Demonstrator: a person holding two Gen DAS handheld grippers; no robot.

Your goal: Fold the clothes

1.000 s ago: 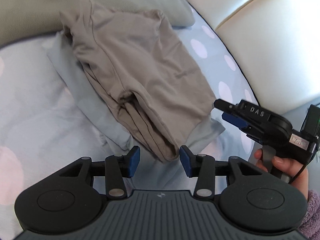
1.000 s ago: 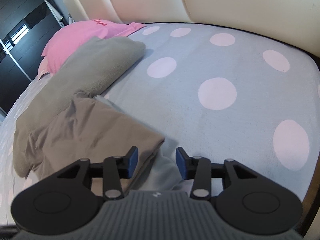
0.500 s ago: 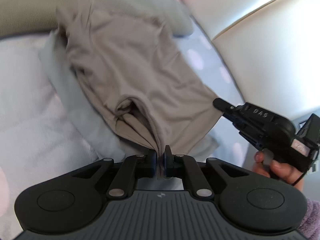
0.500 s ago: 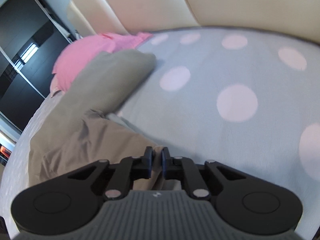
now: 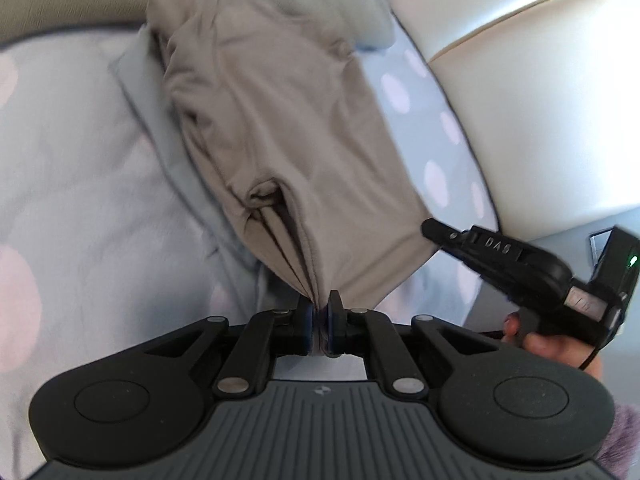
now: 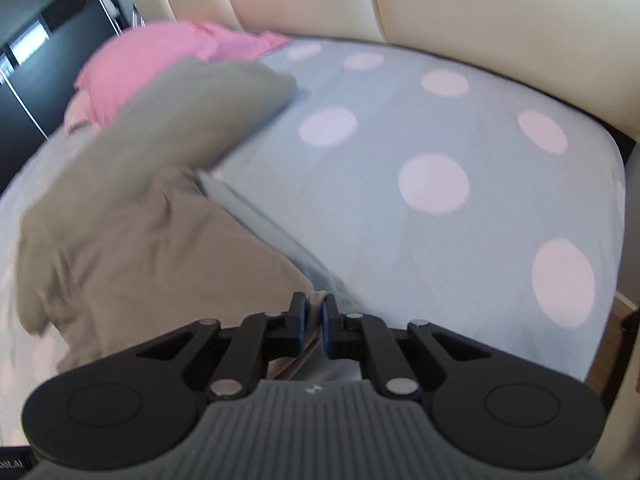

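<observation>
A taupe garment (image 5: 280,128) lies half folded on the polka-dot bed, on top of a pale blue-grey cloth (image 5: 156,120). My left gripper (image 5: 319,312) is shut on the garment's near bunched corner, and the fabric runs taut from its pads. The right gripper (image 5: 430,226) comes in from the right of the left wrist view, held by a hand (image 5: 548,344), its tip at the garment's right corner. In the right wrist view the right gripper (image 6: 313,312) is shut on the edge of the taupe garment (image 6: 160,256), with the pale cloth (image 6: 260,216) just beside it.
A grey-green pillow (image 6: 192,112) and a pink one (image 6: 148,56) lie behind the garment. The cream padded headboard (image 6: 480,12) borders the bed's far side. The dotted sheet (image 6: 440,200) stretches to the right. A dark wardrobe (image 6: 36,36) stands at the far left.
Both grippers went from open to shut on the taupe garment's near corners. The fabric now stretches up toward them and the views have shifted a little.
</observation>
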